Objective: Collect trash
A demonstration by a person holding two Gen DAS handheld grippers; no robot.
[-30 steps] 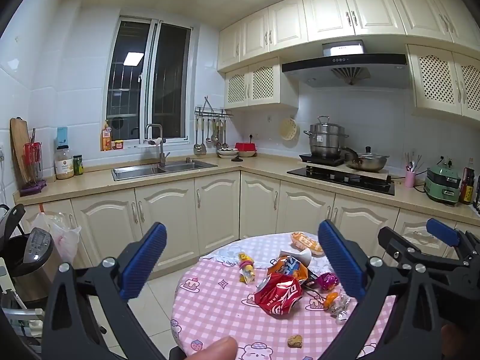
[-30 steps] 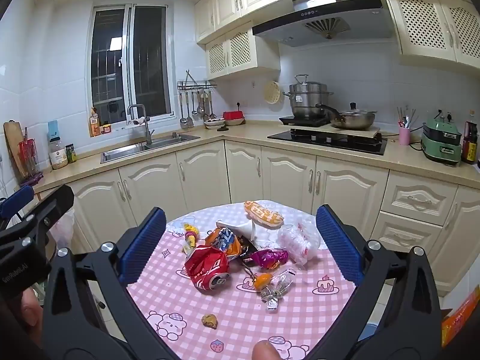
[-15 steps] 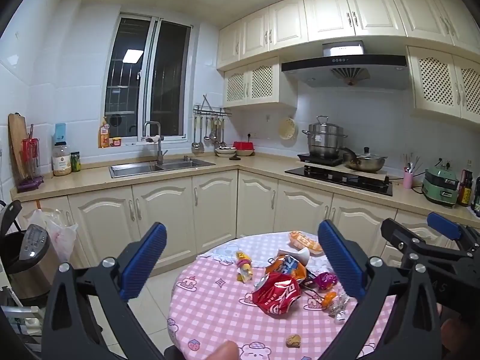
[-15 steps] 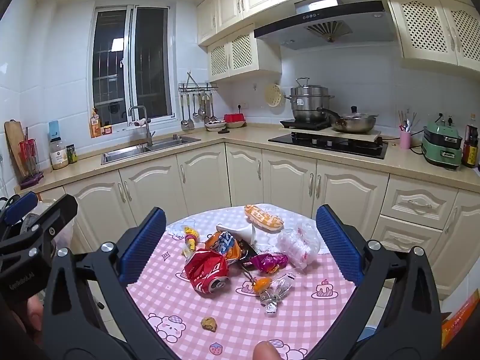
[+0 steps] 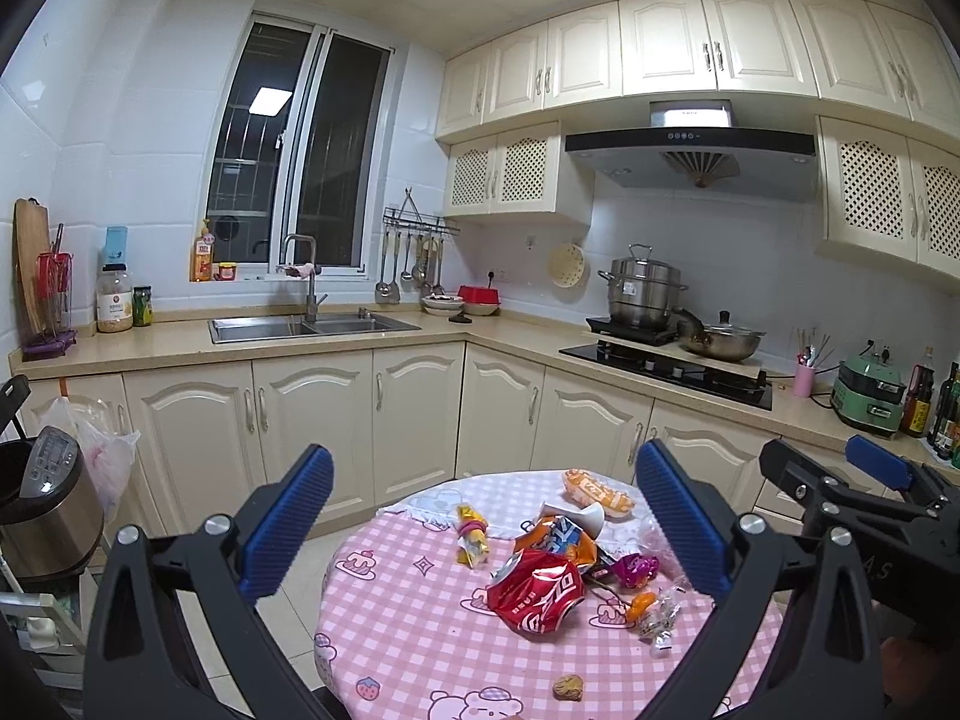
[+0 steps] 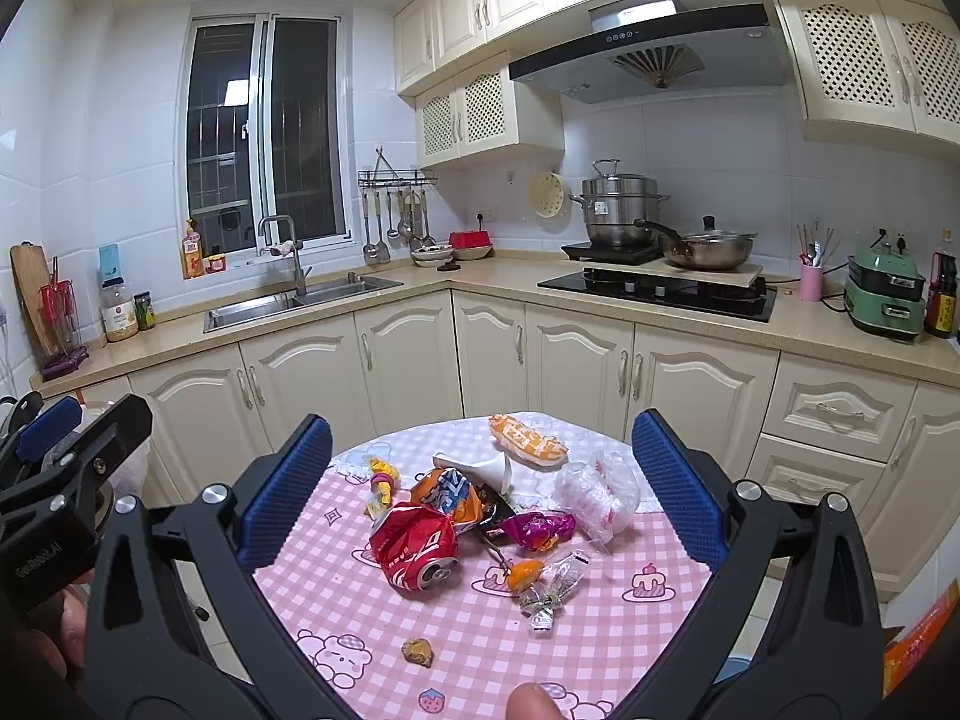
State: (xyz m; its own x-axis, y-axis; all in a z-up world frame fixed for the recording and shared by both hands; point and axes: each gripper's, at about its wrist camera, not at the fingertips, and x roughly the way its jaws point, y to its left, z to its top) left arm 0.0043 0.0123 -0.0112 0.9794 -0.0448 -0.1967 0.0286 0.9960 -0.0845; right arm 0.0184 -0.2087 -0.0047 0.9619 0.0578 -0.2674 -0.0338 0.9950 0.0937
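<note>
A heap of trash lies on a round table with a pink checked cloth point(image 5: 408, 630) point(image 6: 600, 612). It holds a crushed red can point(image 5: 537, 597) point(image 6: 414, 546), an orange snack bag point(image 5: 555, 537) point(image 6: 447, 492), a white paper cone point(image 6: 480, 471), a purple wrapper point(image 6: 537, 528), a clear plastic bag point(image 6: 597, 489), a yellow wrapper point(image 5: 471, 534) and a brown crumb point(image 6: 418, 652). My left gripper point(image 5: 486, 516) is open and empty above the table's near side. My right gripper point(image 6: 480, 480) is open and empty, also held back from the heap.
A steel bin point(image 5: 42, 510) with a white plastic bag point(image 5: 102, 450) stands on the floor at the left. Kitchen cabinets point(image 5: 312, 420), a sink point(image 5: 312, 324) and a hob with pots point(image 6: 654, 288) run behind the table. Each gripper shows at the edge of the other's view.
Both grippers have drifted slightly; the table and heap sit a little further left in the left wrist view. Both stay open. The trash has not moved.
</note>
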